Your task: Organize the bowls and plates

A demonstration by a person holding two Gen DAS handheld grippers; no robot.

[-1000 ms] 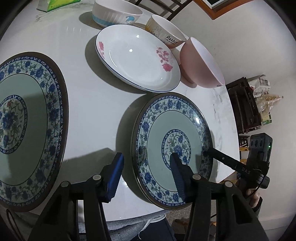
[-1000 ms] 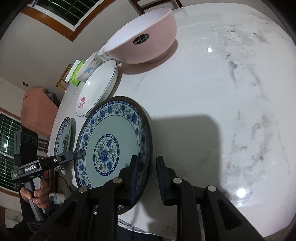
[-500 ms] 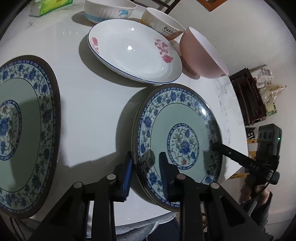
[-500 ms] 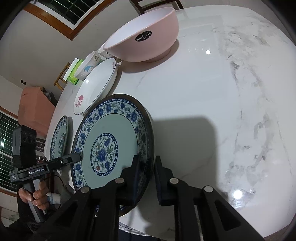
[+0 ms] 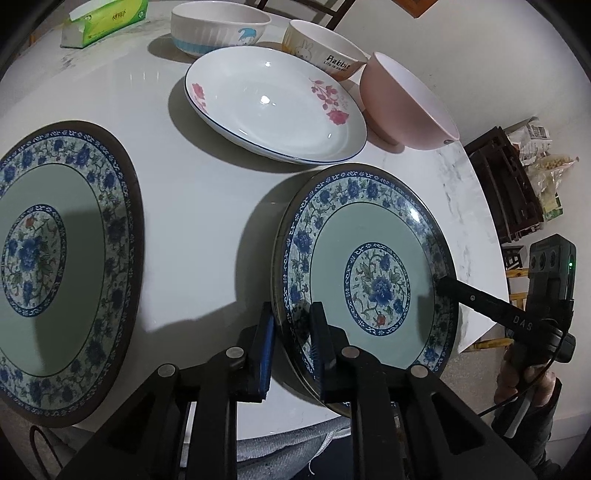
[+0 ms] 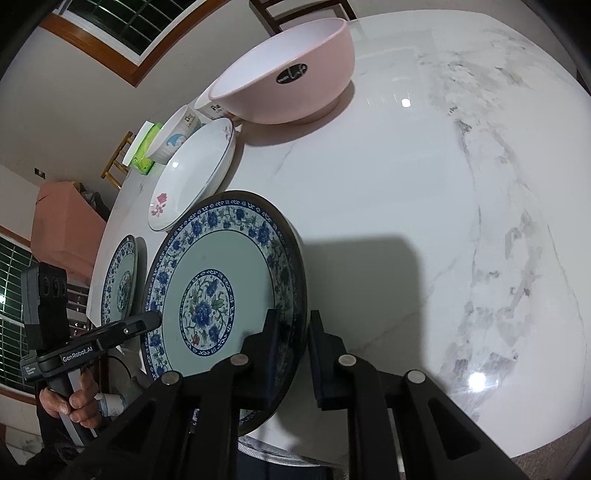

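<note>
A blue-and-white floral plate (image 5: pixel 373 258) (image 6: pixel 207 295) sits at the table's near edge, held from both sides. My left gripper (image 5: pixel 291 314) straddles its left rim, jaws still closing, pads pressing on the rim. My right gripper (image 6: pixel 290 317) is shut on the opposite rim. A matching second plate (image 5: pixel 44 266) (image 6: pixel 120 288) lies flat to the left. Behind are a white rose-printed plate (image 5: pixel 273 107) (image 6: pixel 192 177) and a pink bowl (image 5: pixel 406 103) (image 6: pixel 288 81).
At the back of the white marble table (image 6: pixel 424 221) stand a rabbit-printed bowl (image 5: pixel 325 55), a white bowl with a blue band (image 5: pixel 218 31) and a green tissue box (image 5: pixel 107 22). Dark wooden shelving (image 5: pixel 506 184) stands beyond the table's right edge.
My left gripper's jaws went from wide apart to closed on the plate's left rim. The right gripper's jaws tightened slightly on the other rim. Both hands have barely moved.
</note>
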